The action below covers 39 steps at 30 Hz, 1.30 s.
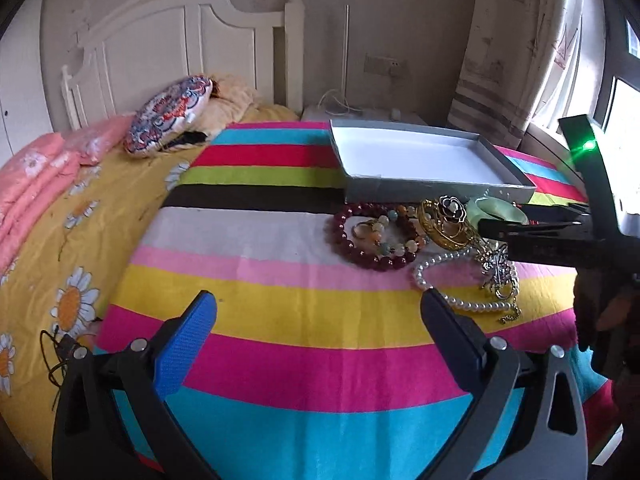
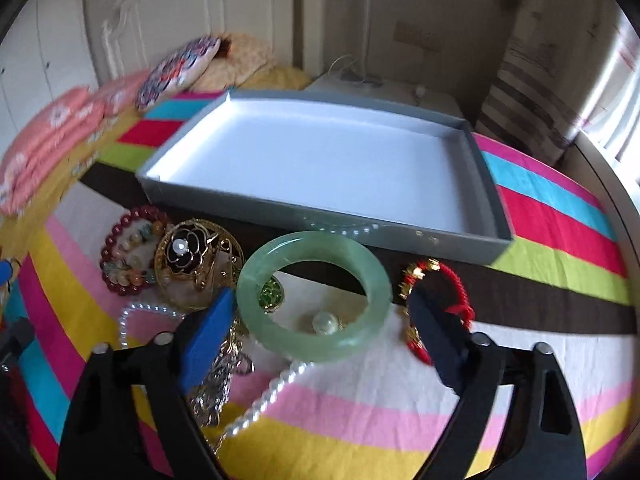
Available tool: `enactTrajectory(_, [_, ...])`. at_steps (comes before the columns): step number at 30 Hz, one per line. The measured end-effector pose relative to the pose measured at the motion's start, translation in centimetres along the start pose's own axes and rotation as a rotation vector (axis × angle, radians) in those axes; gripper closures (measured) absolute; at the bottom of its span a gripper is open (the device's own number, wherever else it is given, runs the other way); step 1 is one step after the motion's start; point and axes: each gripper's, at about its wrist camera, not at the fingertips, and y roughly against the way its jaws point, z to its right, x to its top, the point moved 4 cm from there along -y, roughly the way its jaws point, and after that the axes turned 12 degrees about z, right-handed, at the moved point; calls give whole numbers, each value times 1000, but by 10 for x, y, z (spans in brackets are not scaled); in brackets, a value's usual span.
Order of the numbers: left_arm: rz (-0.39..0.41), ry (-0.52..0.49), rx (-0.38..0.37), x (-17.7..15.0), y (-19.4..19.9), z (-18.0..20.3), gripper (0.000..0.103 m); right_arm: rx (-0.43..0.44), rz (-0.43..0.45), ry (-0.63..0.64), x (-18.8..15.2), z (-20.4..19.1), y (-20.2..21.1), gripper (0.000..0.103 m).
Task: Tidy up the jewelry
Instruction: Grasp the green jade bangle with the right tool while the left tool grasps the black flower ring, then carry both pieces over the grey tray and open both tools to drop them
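Note:
A pale green jade bangle (image 2: 316,300) lies tilted between the fingers of my right gripper (image 2: 320,300), whose jaws stand wide, with a gap on the right side. In the left wrist view the bangle (image 1: 496,210) sits at the right gripper's tips (image 1: 486,226). An empty grey box (image 2: 320,216) with a white inside stands just beyond. Beside it lie a dark red bead bracelet (image 1: 372,236), a gold bangle with a black flower (image 1: 446,220), a pearl strand (image 1: 460,276), a silver brooch (image 1: 498,272) and a red cord bracelet (image 2: 440,292). My left gripper (image 1: 320,316) is open and empty over the striped cloth.
All lies on a striped cloth (image 1: 280,280) on a bed with a yellow daisy sheet (image 1: 72,240). A patterned cushion (image 1: 168,116), pink folded bedding (image 1: 36,180) and a white headboard (image 1: 180,40) are at the back left. A curtain (image 1: 512,48) hangs right.

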Motion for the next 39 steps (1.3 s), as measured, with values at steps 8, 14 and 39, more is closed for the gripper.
enactTrajectory(8, [-27, -25, -85, 9, -18, 18, 5, 71, 20, -46, -7, 9, 1, 26])
enactTrajectory(14, [-53, -77, -164, 25, -45, 51, 15, 71, 119, -111, -6, 27, 30, 26])
enactTrajectory(39, [-16, 6, -371, 50, -77, 90, 75, 72, 242, -219, -26, 58, 93, 26])
